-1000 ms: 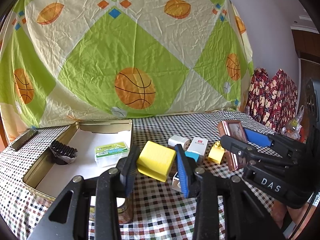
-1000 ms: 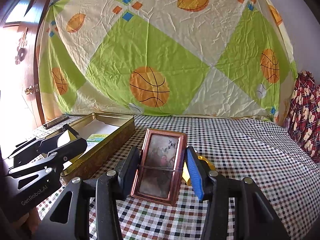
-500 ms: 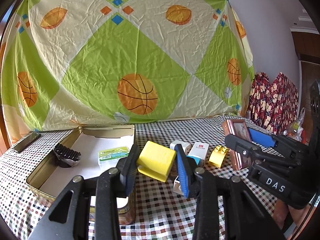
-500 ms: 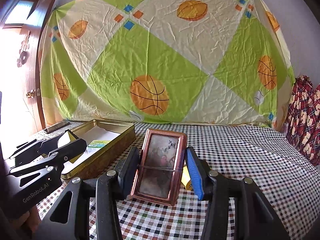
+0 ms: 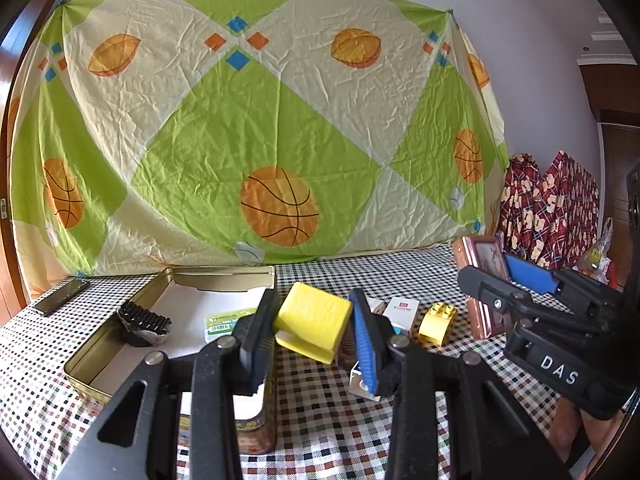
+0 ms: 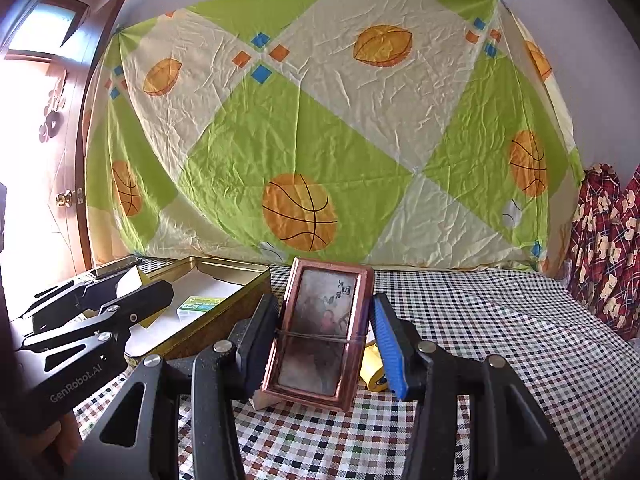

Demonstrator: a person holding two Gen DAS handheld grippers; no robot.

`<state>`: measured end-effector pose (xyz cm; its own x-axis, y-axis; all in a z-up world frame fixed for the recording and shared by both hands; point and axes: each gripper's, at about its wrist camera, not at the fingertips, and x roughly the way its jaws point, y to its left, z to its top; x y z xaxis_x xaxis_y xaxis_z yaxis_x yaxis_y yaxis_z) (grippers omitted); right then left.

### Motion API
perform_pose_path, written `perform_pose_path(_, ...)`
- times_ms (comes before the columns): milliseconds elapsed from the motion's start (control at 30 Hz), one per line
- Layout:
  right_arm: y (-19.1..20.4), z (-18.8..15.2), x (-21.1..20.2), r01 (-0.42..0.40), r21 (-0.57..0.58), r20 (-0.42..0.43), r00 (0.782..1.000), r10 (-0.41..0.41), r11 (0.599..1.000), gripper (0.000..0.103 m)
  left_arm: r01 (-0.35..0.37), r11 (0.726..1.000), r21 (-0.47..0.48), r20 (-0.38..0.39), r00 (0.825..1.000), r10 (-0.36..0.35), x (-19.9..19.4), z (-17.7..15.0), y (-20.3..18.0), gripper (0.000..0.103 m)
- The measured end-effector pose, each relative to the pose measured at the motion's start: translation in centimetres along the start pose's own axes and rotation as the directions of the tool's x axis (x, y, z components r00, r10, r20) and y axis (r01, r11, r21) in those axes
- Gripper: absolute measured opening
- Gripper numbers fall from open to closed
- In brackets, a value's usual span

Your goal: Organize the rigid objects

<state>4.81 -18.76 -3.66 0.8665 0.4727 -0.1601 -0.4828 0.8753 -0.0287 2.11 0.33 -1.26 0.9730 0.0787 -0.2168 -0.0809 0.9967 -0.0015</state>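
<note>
A: What's the left gripper (image 5: 312, 328) carrying?

B: A yellow block (image 5: 314, 320), clamped by its side faces, lifted at the 3 o'clock edge of the gold tin (image 5: 100, 334). It looks light, hard and smooth, so I'd guess it could slip; flat sides suit it.

A: And the right gripper (image 6: 324, 340)?

B: Closed on a copper-framed picture (image 6: 320, 332), upright, a band round its middle. Its glossy front looks like glass, probably fragile, so hold the frame edges.

A: The tin?

B: At 10 o'clock from the picture: stiff metal, white-lined, holding a pleated dark cup (image 5: 142, 322) and a small labelled box (image 5: 224, 320).
</note>
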Motion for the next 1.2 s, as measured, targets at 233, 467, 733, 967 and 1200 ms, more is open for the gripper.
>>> perform_pose_path(233, 0.1, 0.0, -0.4, 0.001, -0.004, 0.021, 1.0, -0.001, 1.0, 0.05, -0.004, 1.0, 0.005, 0.023, 1.0, 0.004, -0.4, 0.1, 0.0, 0.035)
perform_pose_path(467, 0.3, 0.0, -0.8, -0.004, -0.013, 0.034, 0.999, 0.005, 1.0, 0.05, -0.001, 1.0, 0.002, 0.037, 0.999, 0.001, -0.7, 0.1, 0.1, 0.035)
perform_pose_path(733, 0.8, 0.0, -0.7, -0.015, -0.028, 0.038, 0.999, 0.016, 1.0, 0.05, 0.012, 1.0, -0.004, 0.035, 0.999, -0.012, -0.7, 0.0, 0.0, 0.035)
perform_pose_path(967, 1.6, 0.1, -0.3, -0.038, -0.043, 0.024, 0.999, 0.039, 0.998, 0.05, 0.029, 1.0, -0.006, 0.026, 0.999, -0.029, -0.6, 0.1, 0.4, 0.035)
perform_pose_path(1200, 3.5, 1.0, 1.9, -0.112, -0.057, -0.028, 0.993, 0.11, 0.992, 0.05, 0.004, 1.0, -0.031, -0.005, 1.0, -0.004, 0.0, 0.7, 3.3, 0.035)
